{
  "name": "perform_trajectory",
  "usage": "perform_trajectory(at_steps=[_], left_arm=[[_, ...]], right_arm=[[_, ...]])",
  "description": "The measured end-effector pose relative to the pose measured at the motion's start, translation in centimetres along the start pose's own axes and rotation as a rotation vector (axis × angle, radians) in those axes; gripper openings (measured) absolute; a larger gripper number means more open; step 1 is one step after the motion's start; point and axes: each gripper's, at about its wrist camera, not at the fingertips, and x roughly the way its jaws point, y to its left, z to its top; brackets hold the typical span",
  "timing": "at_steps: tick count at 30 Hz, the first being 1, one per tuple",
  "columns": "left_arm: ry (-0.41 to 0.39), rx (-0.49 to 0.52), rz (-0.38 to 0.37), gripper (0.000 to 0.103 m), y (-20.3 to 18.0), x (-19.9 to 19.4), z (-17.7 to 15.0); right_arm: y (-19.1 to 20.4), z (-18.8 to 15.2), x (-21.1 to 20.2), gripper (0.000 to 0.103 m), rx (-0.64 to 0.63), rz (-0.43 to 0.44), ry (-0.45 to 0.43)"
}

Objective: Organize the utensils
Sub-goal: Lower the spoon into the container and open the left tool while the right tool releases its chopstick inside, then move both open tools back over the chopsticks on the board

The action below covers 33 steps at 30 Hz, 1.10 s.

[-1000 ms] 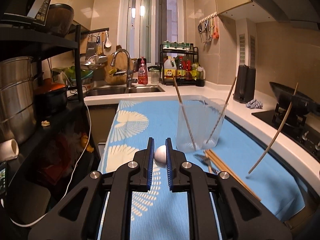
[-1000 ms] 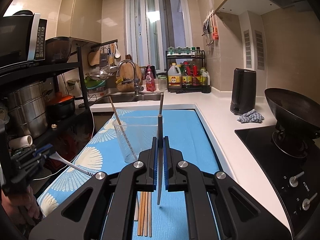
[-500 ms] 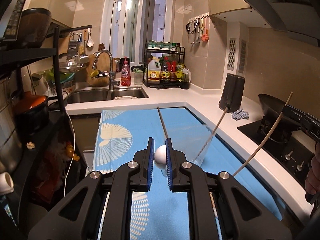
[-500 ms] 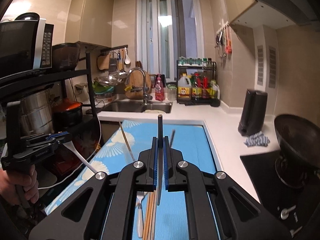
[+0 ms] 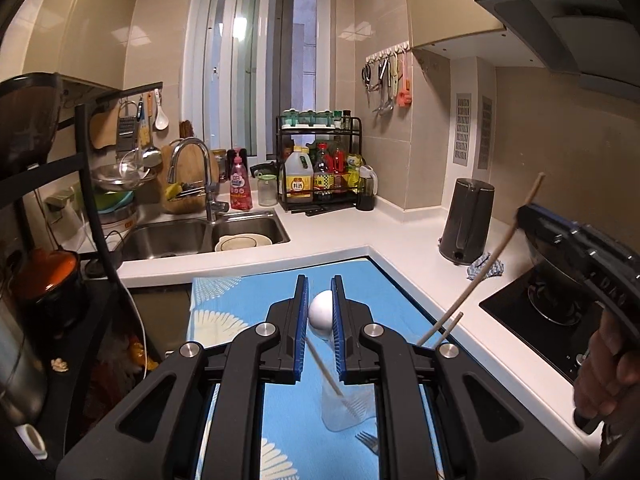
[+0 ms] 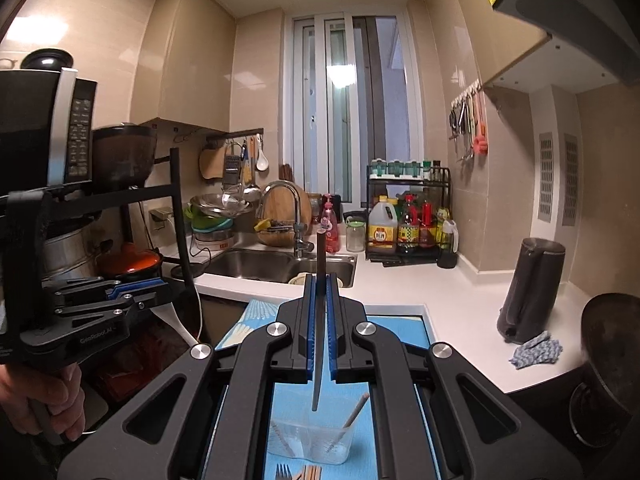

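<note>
Left wrist view: your left gripper [image 5: 320, 312] clamps a white spoon [image 5: 321, 314] above the clear cup [image 5: 347, 410] on the blue mat [image 5: 224, 300]. Right wrist view: your right gripper [image 6: 320, 320] pinches a dark chopstick [image 6: 320, 320] upright over that cup, which stands near the mat's front edge

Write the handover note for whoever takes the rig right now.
Left gripper: jaws shut on a white spoon.
Right gripper: jaws shut on a single chopstick.
Both are held above the clear cup on the blue mat.
Done: two chopsticks already stand in the cup.
Left: drop in the chopstick and the spoon, then collect the fork and the chopsticks lying in front of the cup.
</note>
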Motion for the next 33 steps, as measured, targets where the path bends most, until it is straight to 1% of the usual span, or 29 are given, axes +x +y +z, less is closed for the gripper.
perform_trajectory(at_steps=[5, 9, 13, 16, 18, 19, 20, 22, 25, 27, 33], left_arm=[[0.065, 0.024, 0.006, 0.011, -1.4, 5.0, -1.7], [0.129, 0.049, 0.006, 0.011, -2.3, 8.5, -4.7], [0.172, 0.082, 0.000, 0.011, -3.0, 10.4, -7.0], [0.205, 0.070, -0.019, 0.012, -3.0, 11.2, -8.2], [0.216, 0.063, -0.019, 0.012, -3.0, 11.5, -8.7], [0.215, 0.059, -0.024, 0.013, -2.9, 11.4, -8.8], [0.208, 0.054, -0.028, 0.014, -2.9, 11.1, -8.8], [0.187, 0.047, -0.033, 0.022, -2.8, 10.3, -8.4], [0.142, 0.039, -0.036, 0.031, -2.8, 8.6, -7.3], [0.118, 0.037, -0.034, 0.032, -3.0, 7.5, -6.6], [0.048, 0.018, -0.034, 0.034, -3.2, 3.0, -5.6]], right_arm=[[-0.3, -3.1, 4.2, 0.005, 0.006, -0.007, 0.045], [-0.4, -6.1, 6.6, 0.005, -0.010, -0.009, 0.097], [-0.8, -9.0, 8.1, 0.005, 0.000, -0.012, 0.162], [-0.8, -10.6, 8.7, 0.006, -0.006, -0.020, 0.198], [-0.9, -11.3, 8.8, 0.009, 0.001, -0.032, 0.218], [-1.0, -11.5, 8.9, 0.014, 0.007, -0.032, 0.233], [-1.1, -11.6, 8.9, 0.022, 0.012, -0.035, 0.242], [-1.2, -11.6, 8.6, 0.029, 0.009, -0.053, 0.244], [-1.2, -11.1, 7.4, 0.030, 0.011, -0.062, 0.232], [-1.2, -10.6, 6.5, 0.033, 0.007, -0.070, 0.219], [-1.1, -8.6, 2.5, 0.034, 0.002, -0.095, 0.163]])
